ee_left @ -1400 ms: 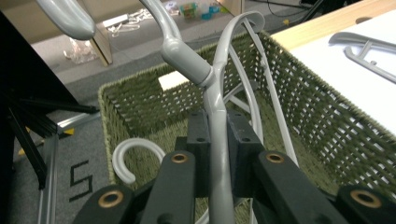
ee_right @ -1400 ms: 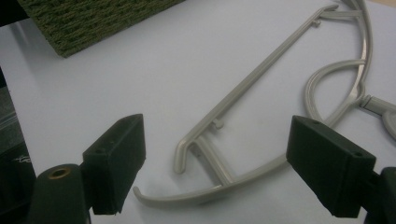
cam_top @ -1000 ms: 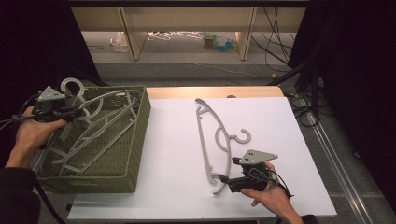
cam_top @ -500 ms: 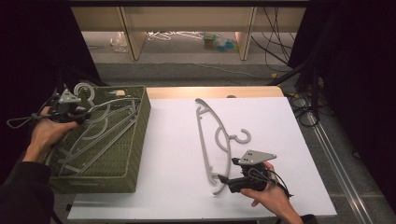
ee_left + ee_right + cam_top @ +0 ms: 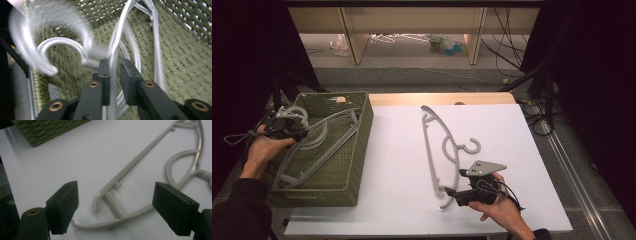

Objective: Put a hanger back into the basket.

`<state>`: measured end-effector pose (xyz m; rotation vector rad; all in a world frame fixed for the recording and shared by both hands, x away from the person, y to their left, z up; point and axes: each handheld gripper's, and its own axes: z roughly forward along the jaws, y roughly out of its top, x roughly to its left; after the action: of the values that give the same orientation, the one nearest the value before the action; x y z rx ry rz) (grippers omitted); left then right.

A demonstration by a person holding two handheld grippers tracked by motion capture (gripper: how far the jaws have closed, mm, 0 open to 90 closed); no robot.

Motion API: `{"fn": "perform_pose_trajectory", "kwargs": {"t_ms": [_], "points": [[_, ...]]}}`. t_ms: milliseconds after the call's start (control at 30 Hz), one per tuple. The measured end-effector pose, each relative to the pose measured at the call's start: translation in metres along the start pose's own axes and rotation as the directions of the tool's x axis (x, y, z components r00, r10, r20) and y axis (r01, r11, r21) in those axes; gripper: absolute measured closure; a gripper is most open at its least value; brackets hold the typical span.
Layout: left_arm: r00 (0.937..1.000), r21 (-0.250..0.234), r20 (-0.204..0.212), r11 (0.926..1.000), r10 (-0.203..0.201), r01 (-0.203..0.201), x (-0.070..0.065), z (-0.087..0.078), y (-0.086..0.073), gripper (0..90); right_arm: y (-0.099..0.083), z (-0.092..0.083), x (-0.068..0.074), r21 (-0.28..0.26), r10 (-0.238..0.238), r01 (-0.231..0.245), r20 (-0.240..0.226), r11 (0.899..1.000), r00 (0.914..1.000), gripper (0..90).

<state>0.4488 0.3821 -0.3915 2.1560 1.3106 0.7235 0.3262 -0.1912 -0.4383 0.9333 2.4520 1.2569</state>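
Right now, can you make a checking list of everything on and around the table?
Surface: white table top, wooden strip along its far edge.
Job's things: grey hanger flat on the table; more hangers in the green basket.
Clutter: nothing seen.
Grippers: left gripper shut on a hanger's rod in the basket; right gripper open over the table hanger's end.
Cables: black cables on the floor.
Surroundings: wooden shelf, dark curtains.
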Motion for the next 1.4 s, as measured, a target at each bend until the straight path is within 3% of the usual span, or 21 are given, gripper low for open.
{"fn": "perform_pose_trajectory", "kwargs": {"t_ms": [100,233,333,433,500,533,567,633,700,767,800,900,1000,1067,1100,1200,1267,1300,1333,1367,1400], "points": [[0.9999,0.000,-0.012,1.0000,0.001,-0.001,0.000,-0.002,0.000,70.0,0.000,0.000,0.000,-0.001,-0.004,0.004,0.001,1.000,1.0000,22.2],[0.9964,-0.052,-0.028,0.9956,-0.080,0.078,-0.002,-0.012,0.001,61.4,0.000,0.000,0.000,0.000,0.002,-0.002,-0.002,1.000,1.0000,22.2],[0.9985,-0.094,0.005,0.9940,-0.055,0.055,-0.012,-0.024,0.002,57.7,0.000,0.001,0.000,0.000,0.006,-0.006,0.001,1.000,1.0000,22.2],[0.9964,-0.143,0.038,0.9864,-0.075,0.080,-0.020,-0.034,0.004,53.1,0.000,0.001,-0.001,0.003,0.003,-0.003,-0.002,1.000,1.0000,22.2],[0.9922,-0.202,0.070,0.9725,-0.103,0.116,-0.031,-0.040,0.006,50.0,0.000,0.002,-0.001,-0.001,-0.002,0.002,0.004,1.000,1.0000,22.2],[0.9922,-0.202,0.070,0.9725,-0.103,0.116,-0.031,-0.040,0.006,48.0,0.000,0.002,-0.001,-0.001,-0.002,0.002,0.004,1.000,1.0000,22.2],[0.9894,-0.221,0.085,0.9659,-0.118,0.134,-0.038,-0.045,0.007,48.0,0.000,0.001,-0.001,-0.001,0.000,0.000,0.004,1.000,1.0000,22.2],[0.9886,-0.255,0.112,0.9586,-0.100,0.126,-0.051,-0.052,0.007,44.5,0.000,0.001,-0.001,0.002,0.007,-0.007,0.002,1.000,1.0000,22.2],[0.9881,-0.267,0.131,0.9569,-0.081,0.113,-0.067,-0.059,0.008,42.6,0.000,0.001,-0.001,0.003,0.007,-0.007,0.009,1.000,0.9999,22.2],[0.9820,-0.293,0.174,0.9481,-0.073,0.122,-0.083,-0.064,0.008,38.5,-0.001,0.001,-0.002,-0.002,0.006,-0.006,0.004,1.000,1.0000,22.2],[0.9743,-0.324,0.216,0.9366,-0.065,0.134,-0.098,-0.070,0.008,37.0,-0.001,0.001,-0.003,0.000,0.002,-0.002,-0.003,1.000,1.0000,22.2],[0.9674,-0.373,0.251,0.9190,-0.034,0.129,-0.120,-0.075,0.007,33.7,-0.002,0.002,-0.005,-0.002,0.005,-0.005,0.001,1.000,1.0000,21.8],[0.9538,-0.406,0.300,0.9038,-0.009,0.137,-0.140,-0.076,0.006,30.5,-0.002,0.002,-0.006,0.001,0.020,-0.020,0.001,1.000,0.9998,21.6],[0.9481,-0.415,0.318,0.9003,0.007,0.133,-0.152,-0.074,0.006,29.3,-0.003,0.003,-0.007,-0.002,0.017,-0.017,0.006,1.000,0.9998,21.3],[0.9458,-0.428,0.324,0.8935,0.012,0.135,-0.158,-0.073,0.005,28.4,-0.002,0.004,-0.007,-0.006,0.025,-0.024,0.010,1.000,0.9997,21.1],[0.9341,-0.437,0.355,0.8898,0.036,0.132,-0.177,-0.070,0.003,26.4,-0.002,0.005,-0.009,0.001,0.027,-0.027,0.001,1.000,0.9996,20.2],[0.9320,-0.440,0.358,0.8903,0.054,0.118,-0.182,-0.069,0.003,24.7,-0.002,0.006,-0.009,-0.001,0.025,-0.025,0.005,1.000,0.9997,20.0],[0.9207,-0.439,0.387,0.8879,0.049,0.137,-0.195,-0.067,0.001,22.9,-0.001,0.005,-0.010,-0.005,0.032,-0.032,0.007,0.999,0.9995,19.8],[0.9207,-0.439,0.387,0.8879,0.049,0.137,-0.195,-0.067,0.001,21.1,-0.001,0.005,-0.010,-0.005,0.032,-0.032,0.007,0.999,0.9995,19.8],[0.9122,-0.434,0.408,0.8877,0.041,0.154,-0.207,-0.065,-0.001,20.3,-0.001,0.005,-0.010,-0.011,0.034,-0.034,0.014,0.999,0.9993,19.5],[0.9116,-0.446,0.408,0.8824,0.051,0.150,-0.213,-0.064,-0.003,20.1,-0.002,0.004,-0.010,-0.015,0.032,-0.031,0.015,0.999,0.9994,19.3]]}}
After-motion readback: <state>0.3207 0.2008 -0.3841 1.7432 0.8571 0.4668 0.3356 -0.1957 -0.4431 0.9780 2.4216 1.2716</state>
